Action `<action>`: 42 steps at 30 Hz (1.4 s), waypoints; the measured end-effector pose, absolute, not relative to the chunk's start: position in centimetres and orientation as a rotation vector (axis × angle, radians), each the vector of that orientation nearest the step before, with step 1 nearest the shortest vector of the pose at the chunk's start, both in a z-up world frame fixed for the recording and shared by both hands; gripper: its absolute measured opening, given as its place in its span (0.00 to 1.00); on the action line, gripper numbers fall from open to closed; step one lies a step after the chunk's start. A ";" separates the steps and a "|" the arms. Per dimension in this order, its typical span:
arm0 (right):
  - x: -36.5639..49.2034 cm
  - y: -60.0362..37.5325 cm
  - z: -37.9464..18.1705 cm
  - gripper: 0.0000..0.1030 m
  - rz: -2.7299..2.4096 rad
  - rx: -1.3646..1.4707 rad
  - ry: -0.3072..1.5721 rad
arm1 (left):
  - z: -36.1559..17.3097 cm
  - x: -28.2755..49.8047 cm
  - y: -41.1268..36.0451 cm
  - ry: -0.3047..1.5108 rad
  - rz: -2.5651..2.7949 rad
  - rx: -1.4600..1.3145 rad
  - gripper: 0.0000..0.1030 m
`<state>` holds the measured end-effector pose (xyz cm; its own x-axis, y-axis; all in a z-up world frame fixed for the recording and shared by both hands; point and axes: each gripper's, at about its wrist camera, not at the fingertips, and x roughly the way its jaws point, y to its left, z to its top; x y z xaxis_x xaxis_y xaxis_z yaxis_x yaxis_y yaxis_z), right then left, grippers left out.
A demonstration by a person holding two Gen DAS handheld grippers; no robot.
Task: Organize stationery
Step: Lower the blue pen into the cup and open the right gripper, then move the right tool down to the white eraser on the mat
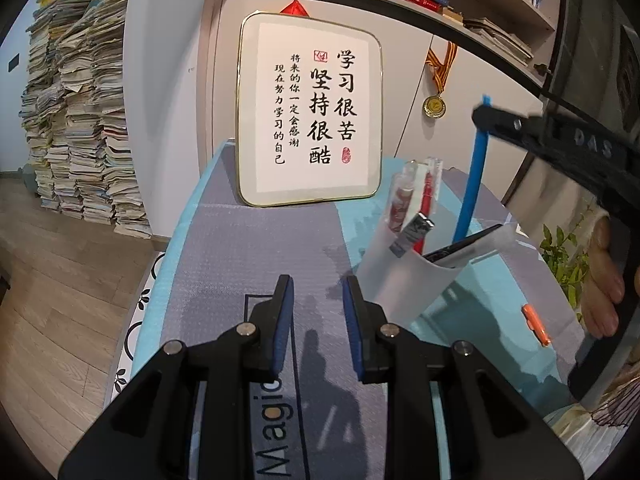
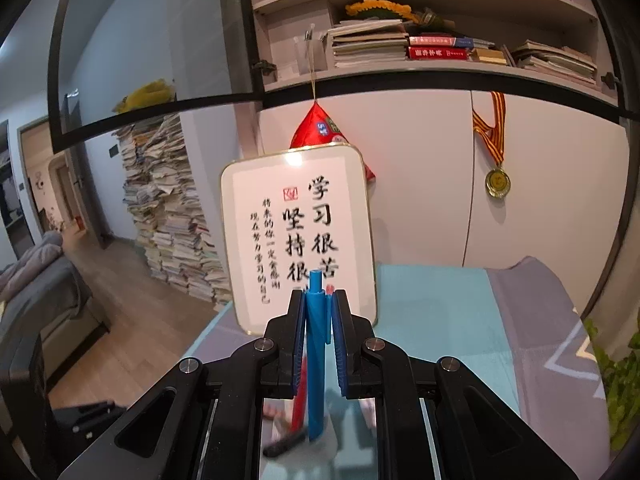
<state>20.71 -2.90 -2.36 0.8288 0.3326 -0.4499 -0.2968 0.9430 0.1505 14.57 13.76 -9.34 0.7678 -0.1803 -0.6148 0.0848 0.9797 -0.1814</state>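
Right gripper (image 2: 318,334) clamps blue pen (image 2: 316,352) over white cup (image 1: 404,276); left gripper (image 1: 318,320), slightly parted, empty. 1 orange pen (image 1: 536,324) remains at 3 o'clock.

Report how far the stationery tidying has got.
Done: several pens and a dark clip-like item already stand in the white holder. In hand: the right gripper is shut on a blue pen, its lower end over the holder. Left: an orange pen lies on the mat; the left gripper holds nothing.
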 end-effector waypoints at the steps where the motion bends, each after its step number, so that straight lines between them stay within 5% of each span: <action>1: 20.5 -3.0 -2.5 0.13 0.336 0.074 0.500 | -9.3 14.5 13.7 0.680 -0.145 -0.146 0.23; 13: 19.4 -2.9 -4.6 0.13 0.346 0.040 0.667 | -8.0 12.8 12.6 0.662 -0.156 -0.125 0.25; 19: 17.7 -4.6 -3.8 0.32 0.350 0.089 0.638 | -7.2 12.0 11.8 0.645 -0.162 -0.108 0.26; 42: 13.9 -17.7 -5.6 0.33 0.119 0.199 0.671 | -6.4 10.8 1.0 0.702 -0.332 0.010 0.26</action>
